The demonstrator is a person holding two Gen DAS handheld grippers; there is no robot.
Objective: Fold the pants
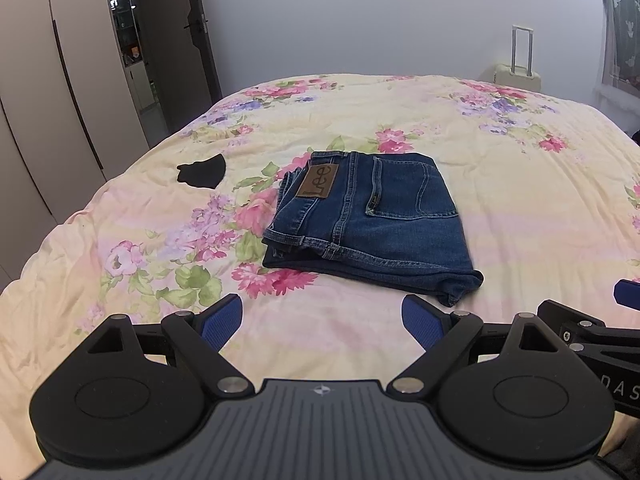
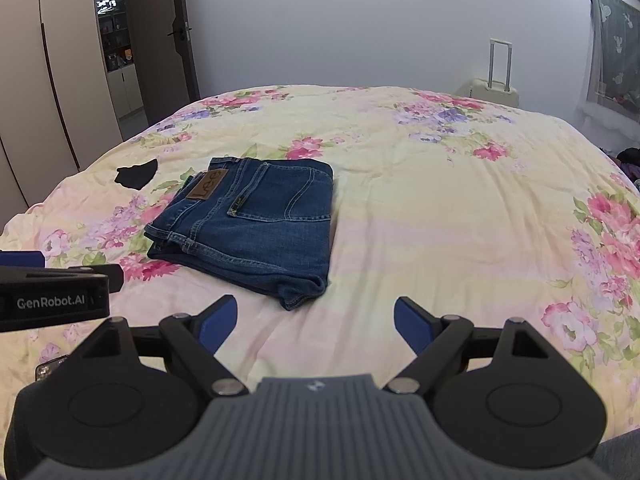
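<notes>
Dark blue jeans [image 1: 372, 224] lie folded into a compact rectangle on the floral bedspread [image 1: 520, 200], back pocket and brown Lee patch facing up. They also show in the right wrist view [image 2: 256, 224]. My left gripper [image 1: 322, 320] is open and empty, held just short of the jeans' near edge. My right gripper [image 2: 316, 320] is open and empty, near the jeans' near right corner. The right gripper's side shows at the right edge of the left view [image 1: 592, 328]; the left gripper's body shows at the left of the right view [image 2: 52, 292].
A small black cloth [image 1: 202, 176] lies on the bed left of the jeans. A wardrobe [image 1: 52, 100] and an open door [image 1: 176, 40] stand at the left. A pale suitcase [image 1: 518, 72] stands by the far wall. A curtain [image 1: 622, 40] hangs at the right.
</notes>
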